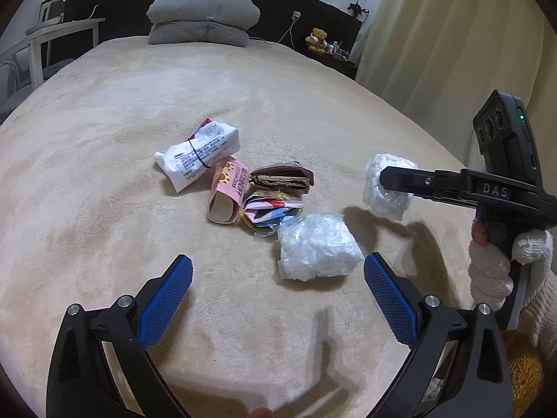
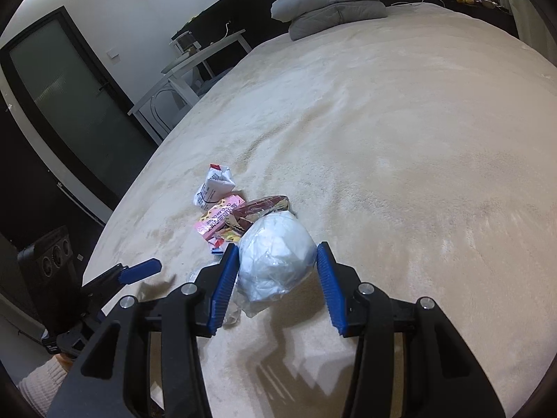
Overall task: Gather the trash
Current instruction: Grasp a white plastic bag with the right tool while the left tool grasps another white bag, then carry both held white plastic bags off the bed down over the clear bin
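Cream plush bedding [image 1: 139,261] covers a wide bed, grey pillows [image 1: 203,21] stacked at its head. Near the middle lies a cluster of trash: a white printed wrapper [image 1: 198,155], a pink snack box [image 1: 228,191], a brown folded packet [image 1: 282,180], a colourful crumpled wrapper [image 1: 269,214] and a clear plastic-wrapped white wad [image 1: 318,247]. The right gripper [image 2: 278,268] is clamped on another clear-bagged white bundle [image 2: 275,261], held above the bedding. The left gripper [image 1: 278,299] hangs open just short of the wad. Collection is mid-pick; next, the bundle likely needs carrying off while the left closes on the wad.
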`<state>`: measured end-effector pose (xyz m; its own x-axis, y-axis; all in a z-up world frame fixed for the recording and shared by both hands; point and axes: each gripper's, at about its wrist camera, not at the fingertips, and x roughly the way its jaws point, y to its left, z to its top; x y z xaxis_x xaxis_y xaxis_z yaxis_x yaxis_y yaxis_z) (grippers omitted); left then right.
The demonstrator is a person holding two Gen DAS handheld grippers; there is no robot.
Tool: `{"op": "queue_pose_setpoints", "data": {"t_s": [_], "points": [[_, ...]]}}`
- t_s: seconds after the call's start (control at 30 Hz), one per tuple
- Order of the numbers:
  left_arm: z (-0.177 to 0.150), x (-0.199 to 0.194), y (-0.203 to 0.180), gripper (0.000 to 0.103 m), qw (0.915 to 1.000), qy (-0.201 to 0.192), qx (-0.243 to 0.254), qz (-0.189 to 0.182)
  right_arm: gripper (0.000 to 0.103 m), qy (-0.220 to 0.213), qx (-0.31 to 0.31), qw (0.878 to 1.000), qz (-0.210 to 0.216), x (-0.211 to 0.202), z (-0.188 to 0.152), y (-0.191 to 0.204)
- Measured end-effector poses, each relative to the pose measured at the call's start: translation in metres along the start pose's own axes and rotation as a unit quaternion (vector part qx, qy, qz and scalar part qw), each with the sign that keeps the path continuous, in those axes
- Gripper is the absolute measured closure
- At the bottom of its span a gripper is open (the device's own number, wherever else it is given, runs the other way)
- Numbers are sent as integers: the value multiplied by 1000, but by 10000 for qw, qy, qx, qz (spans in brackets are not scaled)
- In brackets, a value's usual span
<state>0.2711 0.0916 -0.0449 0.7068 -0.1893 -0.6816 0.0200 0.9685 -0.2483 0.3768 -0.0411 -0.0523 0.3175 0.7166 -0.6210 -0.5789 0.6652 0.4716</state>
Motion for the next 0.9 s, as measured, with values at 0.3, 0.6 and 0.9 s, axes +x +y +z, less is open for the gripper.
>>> {"op": "queue_pose_setpoints", "data": {"t_s": [0.3,0.6,0.9], "points": [[6,25,-17,8,9998,130,-33,-119,56,-129,45,9999,-40,-24,-7,-9],[9,52,-16,42,9993,316,-147,-125,56,-125,-29,9998,-153,-30,-10,-20],[10,36,-14,48,9996,139,-228,-114,56,-116,-274,9992,-281,-26,-14,-13]]}}
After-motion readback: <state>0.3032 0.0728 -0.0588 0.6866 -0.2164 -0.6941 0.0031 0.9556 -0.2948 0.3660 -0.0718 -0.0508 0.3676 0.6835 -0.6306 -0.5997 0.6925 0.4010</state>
